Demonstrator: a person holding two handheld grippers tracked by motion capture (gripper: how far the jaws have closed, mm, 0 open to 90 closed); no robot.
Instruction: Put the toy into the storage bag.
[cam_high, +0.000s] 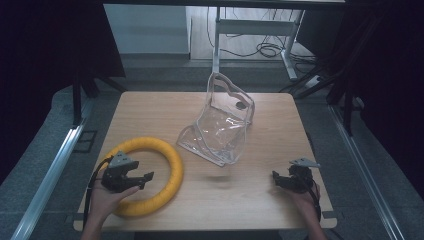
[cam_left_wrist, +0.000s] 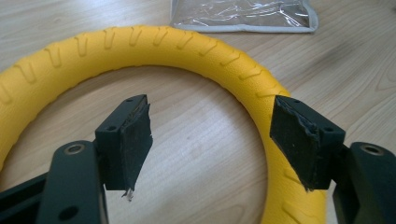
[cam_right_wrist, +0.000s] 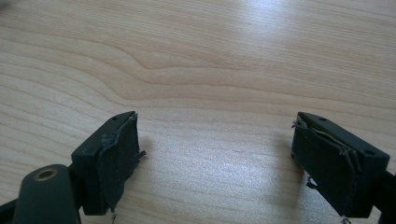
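Our left gripper (cam_high: 136, 177) hovers with jaws spread inside the yellow ring (cam_high: 172, 162); our right gripper (cam_high: 280, 181), also spread and empty, sits well apart.

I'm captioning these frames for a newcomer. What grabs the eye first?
The bright yellow ring lies flat at the wooden table's near left, with the open left tongs poised over its hollow. Behind it, mid-table, a clear plastic bag stands slumped, handles up. The right tongs sit open over bare wood.
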